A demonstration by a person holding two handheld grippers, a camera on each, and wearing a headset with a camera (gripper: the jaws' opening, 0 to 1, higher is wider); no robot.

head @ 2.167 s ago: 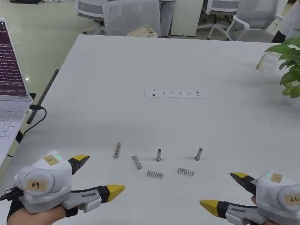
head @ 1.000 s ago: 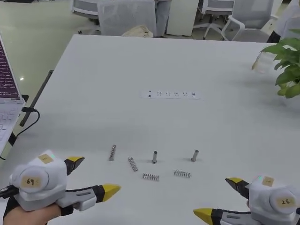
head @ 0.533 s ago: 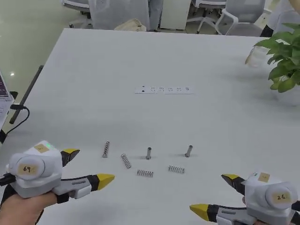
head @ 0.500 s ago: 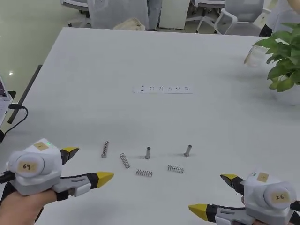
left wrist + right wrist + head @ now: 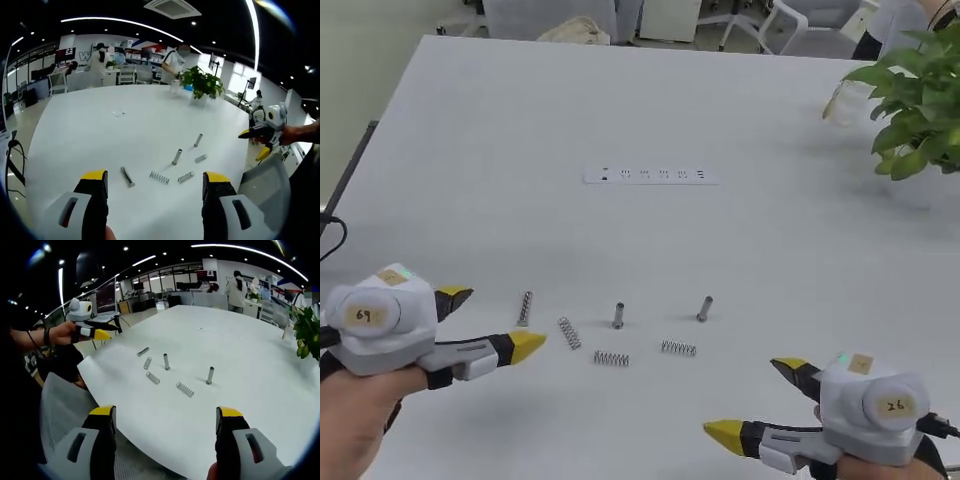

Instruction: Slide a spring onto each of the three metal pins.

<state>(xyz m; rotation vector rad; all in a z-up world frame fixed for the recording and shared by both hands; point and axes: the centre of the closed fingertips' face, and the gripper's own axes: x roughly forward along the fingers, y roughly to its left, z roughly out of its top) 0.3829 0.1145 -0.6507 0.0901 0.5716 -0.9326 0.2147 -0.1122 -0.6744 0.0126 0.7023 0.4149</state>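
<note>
Starting from the left, we see the left gripper (image 5: 490,318) held in a hand over the white table (image 5: 790,240), on our side of the power strip (image 5: 651,176) and well to the left of it. Its two yellow-tipped jaws stand wide apart and nothing is between them.

All the task parts lie in a loose row on the table, on our side of the power strip and well apart from it. The first metal pin (image 5: 525,308) lies flat, to the left of the strip's left end. Just beside it, a little nearer to us, lies the first spring (image 5: 568,333), set at a slant. The second pin (image 5: 618,316) stands upright, roughly below the left end of the strip. The second spring (image 5: 611,358) lies flat just in front of this pin, on our side. The third spring (image 5: 678,348) lies flat further right, about below the strip's right part. The third pin (image 5: 705,308) stands upright near this spring, on the side toward the strip, below the strip's right end. No spring sits on any pin.

The right gripper (image 5: 756,400) is held low at the near edge, to the right of the power strip and far from it. Its jaws are also spread wide and carry nothing. A green plant (image 5: 910,110) stands on the table to the right of the strip.
</note>
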